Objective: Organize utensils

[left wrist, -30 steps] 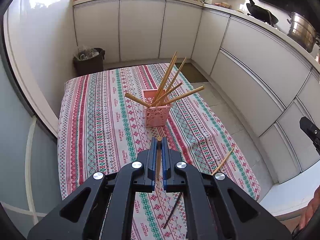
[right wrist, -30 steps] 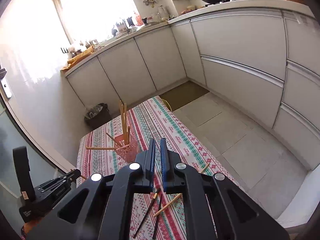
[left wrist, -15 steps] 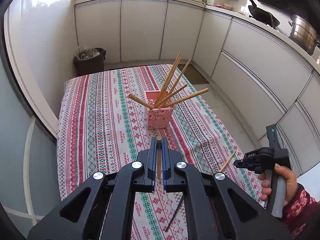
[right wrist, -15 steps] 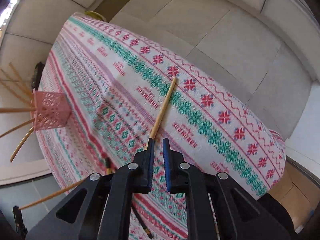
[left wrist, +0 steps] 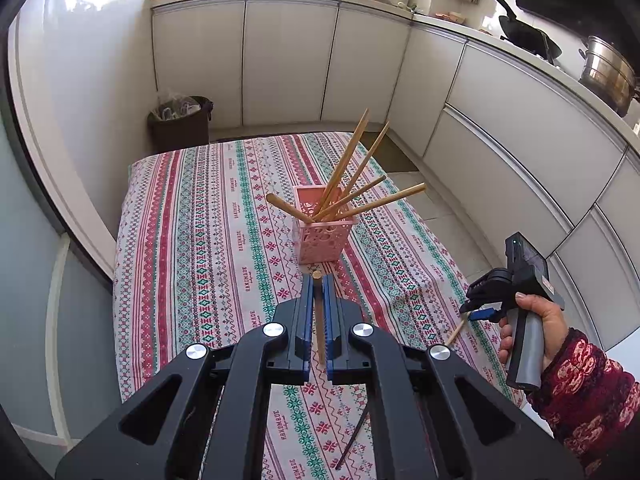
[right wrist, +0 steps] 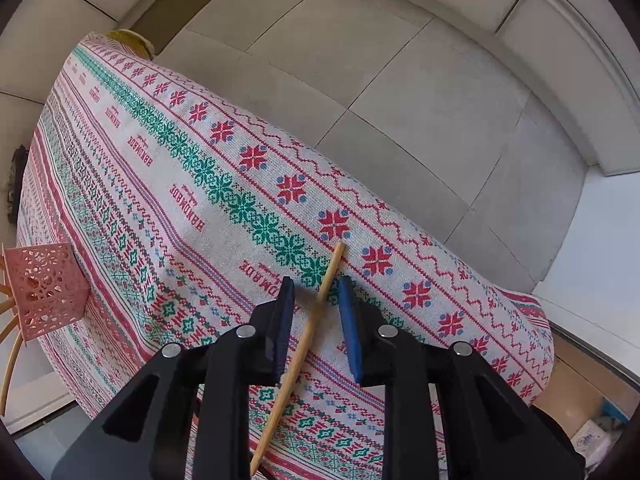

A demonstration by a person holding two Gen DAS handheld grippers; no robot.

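Note:
A pink perforated holder (left wrist: 325,232) stands mid-table with several wooden chopsticks fanned out of it; it also shows at the left edge of the right wrist view as the holder (right wrist: 44,290). My left gripper (left wrist: 317,284) is shut on a wooden chopstick (left wrist: 319,320) just short of the holder. My right gripper (right wrist: 316,286) points down at the cloth, its jaws opening astride a loose wooden chopstick (right wrist: 310,322) that lies flat; the pads do not touch it. The left wrist view shows that right gripper (left wrist: 474,312), held by a hand, over the same chopstick (left wrist: 456,332).
A patterned tablecloth (left wrist: 208,248) covers the table. A dark chopstick (left wrist: 354,440) lies near the front edge. White cabinets (left wrist: 288,60) ring the room and a bin (left wrist: 180,122) stands beyond the table's far end. Tiled floor (right wrist: 400,100) lies past the right edge.
My right gripper swung from level to pointing down, dropped to the cloth and opened around the loose chopstick. My left gripper stayed put, still holding its chopstick.

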